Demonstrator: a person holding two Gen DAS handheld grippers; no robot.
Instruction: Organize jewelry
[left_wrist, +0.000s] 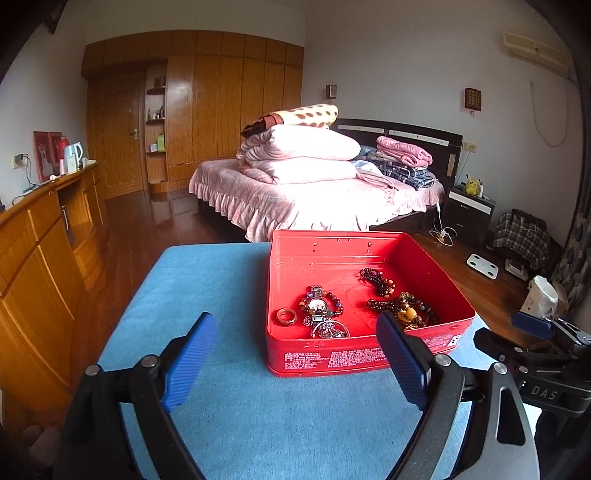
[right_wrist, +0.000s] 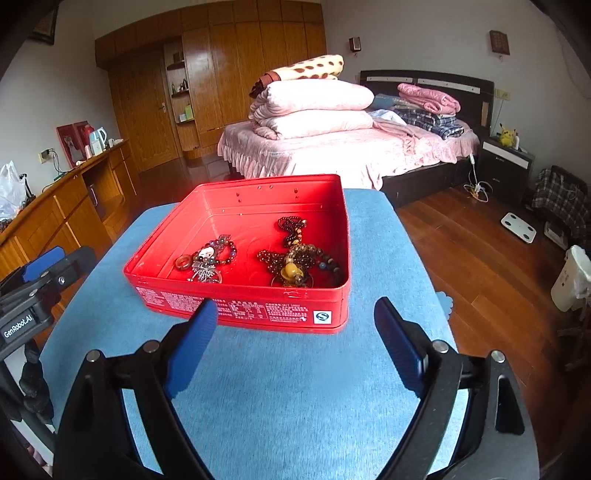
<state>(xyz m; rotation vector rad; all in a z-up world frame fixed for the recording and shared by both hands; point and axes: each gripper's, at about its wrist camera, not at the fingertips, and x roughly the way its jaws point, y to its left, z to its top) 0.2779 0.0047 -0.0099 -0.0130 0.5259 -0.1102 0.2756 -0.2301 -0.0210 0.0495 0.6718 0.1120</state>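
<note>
1. Left wrist view, nearest: the left gripper (left_wrist: 295, 354) hovers over the blue cloth (left_wrist: 229, 424) with its two blue-padded fingers (left_wrist: 190, 360) spread wide apart and nothing between them; its right-hand finger overlaps the near wall of the red tin (left_wrist: 369, 354) in this view, though I cannot tell whether they touch
2. Right wrist view, nearest: the right gripper (right_wrist: 293, 343) is likewise spread wide and empty above the blue cloth (right_wrist: 280, 406), with the tip of one finger (right_wrist: 192, 347) overlapping the printed front wall of the red tin (right_wrist: 258, 306)
3. Each gripper shows at the edge of the other's view, the right one at the far right of the left wrist view and the left one at the far left of the right wrist view, so they sit side by side in front of the tin
4. Inside the open tin lies the jewelry: a beaded watch (left_wrist: 318, 303) beside a brown ring (left_wrist: 286, 316), a silvery chain piece (left_wrist: 328, 329) just in front of them, a dark bead strand (left_wrist: 378, 281) further back, and a tangle of amber beads (left_wrist: 406, 312) at the right side
5. Same pieces from the right wrist: beaded watch (right_wrist: 208, 254), brown ring (right_wrist: 183, 262), amber beads (right_wrist: 293, 269), dark bead strand (right_wrist: 291, 228)
6. Beyond the cloth stands a bed (left_wrist: 314, 199) stacked with folded pink bedding, and a wooden wardrobe (left_wrist: 207, 107) against the far wall
</note>
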